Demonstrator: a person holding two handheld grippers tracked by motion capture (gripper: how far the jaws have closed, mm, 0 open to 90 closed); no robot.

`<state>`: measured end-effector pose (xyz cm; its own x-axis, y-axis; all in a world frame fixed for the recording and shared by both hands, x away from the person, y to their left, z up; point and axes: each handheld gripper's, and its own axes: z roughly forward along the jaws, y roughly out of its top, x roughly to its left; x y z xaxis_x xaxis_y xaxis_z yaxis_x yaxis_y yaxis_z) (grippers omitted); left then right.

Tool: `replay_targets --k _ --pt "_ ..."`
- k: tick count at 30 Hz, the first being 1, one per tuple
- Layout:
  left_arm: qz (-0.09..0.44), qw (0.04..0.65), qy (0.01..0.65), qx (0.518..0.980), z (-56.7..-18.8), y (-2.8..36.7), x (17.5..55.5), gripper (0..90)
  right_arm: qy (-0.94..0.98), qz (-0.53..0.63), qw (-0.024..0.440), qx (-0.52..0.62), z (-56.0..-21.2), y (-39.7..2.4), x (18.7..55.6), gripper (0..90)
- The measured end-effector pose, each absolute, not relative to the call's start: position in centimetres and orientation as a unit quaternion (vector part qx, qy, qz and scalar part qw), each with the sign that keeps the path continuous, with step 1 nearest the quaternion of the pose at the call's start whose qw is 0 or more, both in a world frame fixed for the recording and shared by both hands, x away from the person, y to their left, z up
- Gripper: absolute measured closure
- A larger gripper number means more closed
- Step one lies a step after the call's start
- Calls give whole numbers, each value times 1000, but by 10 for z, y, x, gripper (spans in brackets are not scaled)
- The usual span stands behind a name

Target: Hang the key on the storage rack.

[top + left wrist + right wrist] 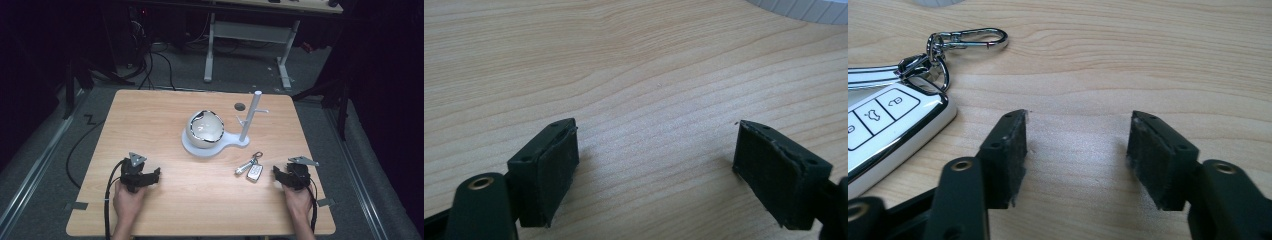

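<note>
The car key (254,173) lay flat on the wooden tabletop (165,115), near the front edge and toward the right side. A metal ring and a silver clip (973,37) hung from its top end, and the clip pointed toward the middle of the tabletop. In the right gripper view the key's white face with its little buttons sat just beside the left jaw, not between the jaws.

The right tool (278,173) rested near the front right corner, held by a hand (298,202). Its jaws stood fairly wide apart with only bare wood between them. It pointed toward the key and was close to it, but it did not touch it.

The left tool (156,173) rested near the front left corner in the other hand (128,200). Its jaws were wide and held nothing.

A white stand (212,147) with a round ball (205,129) and a thin post (251,115) stood behind the key, near the middle of the tabletop
</note>
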<state>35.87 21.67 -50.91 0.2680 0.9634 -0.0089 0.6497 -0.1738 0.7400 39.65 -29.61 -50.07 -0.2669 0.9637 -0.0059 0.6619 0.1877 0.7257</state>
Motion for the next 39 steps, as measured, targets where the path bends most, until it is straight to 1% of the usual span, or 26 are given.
replay_targets --k 2,10,17,33,39 --pt "241 325 555 727 -509 217 359 187 729 319 242 554 -500 -297 395 472" --pt "242 324 555 727 -509 217 359 187 721 345 239 551 -493 -296 390 478" --pt "242 324 555 727 -509 217 359 187 727 360 230 538 -485 -287 391 517" --pt "242 325 555 727 -509 217 359 187 748 373 206 509 -474 -256 405 561" --pt "242 325 555 727 -509 217 359 187 743 383 196 513 -474 -250 411 563"
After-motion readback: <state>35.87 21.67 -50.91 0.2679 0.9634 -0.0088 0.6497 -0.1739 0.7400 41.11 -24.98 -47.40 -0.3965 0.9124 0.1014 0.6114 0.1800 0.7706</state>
